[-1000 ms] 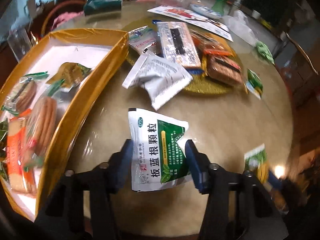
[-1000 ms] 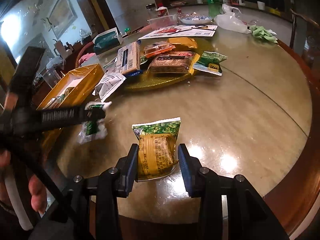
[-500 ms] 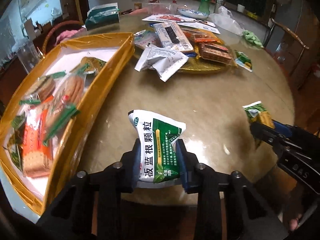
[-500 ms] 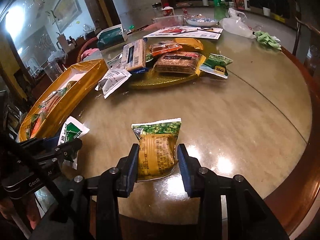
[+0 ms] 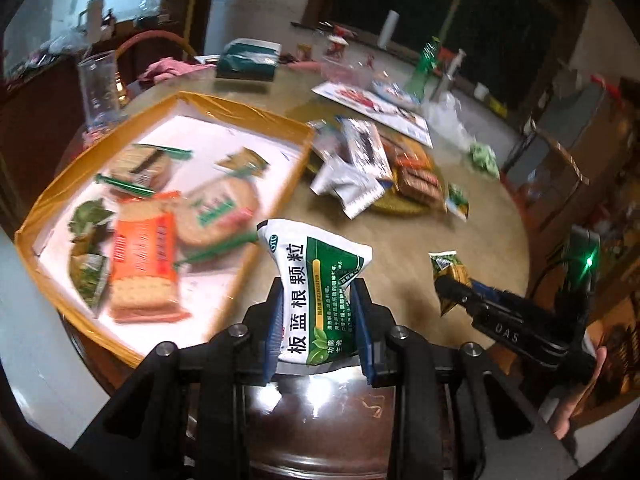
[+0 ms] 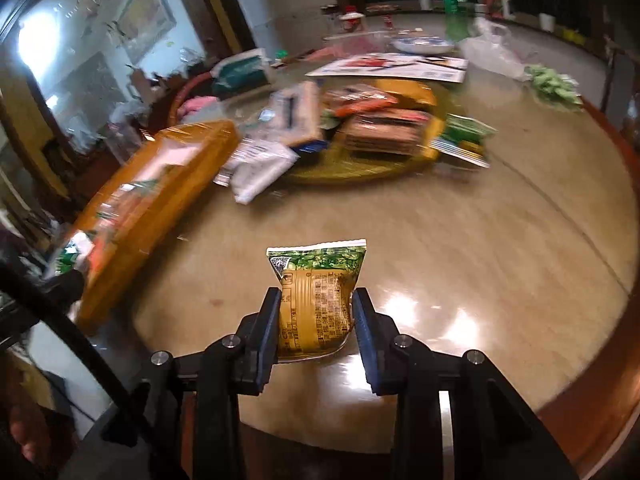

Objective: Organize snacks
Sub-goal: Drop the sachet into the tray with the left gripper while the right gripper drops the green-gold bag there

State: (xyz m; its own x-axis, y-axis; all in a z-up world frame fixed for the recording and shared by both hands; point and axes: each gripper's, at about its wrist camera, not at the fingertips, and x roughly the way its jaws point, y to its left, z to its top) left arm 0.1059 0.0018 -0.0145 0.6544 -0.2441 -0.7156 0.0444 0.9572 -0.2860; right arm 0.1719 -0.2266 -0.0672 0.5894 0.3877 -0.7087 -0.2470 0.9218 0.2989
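Observation:
My left gripper is shut on a white and green sachet and holds it above the table's near edge, just right of the yellow tray. The tray holds several wrapped biscuit packs. My right gripper is shut on a yellow and green snack packet and holds it off the table; the packet also shows in the left wrist view. The yellow tray lies to its left.
A gold plate mid-table carries several snack packs, with a white sachet at its left edge. A glass, a teal tissue pack, a leaflet, a green bottle and a plastic bag stand farther back.
Both grippers closed on their packets and lifted them off the table. The left gripper pulled back and up, so the tray now lies below and to its left.

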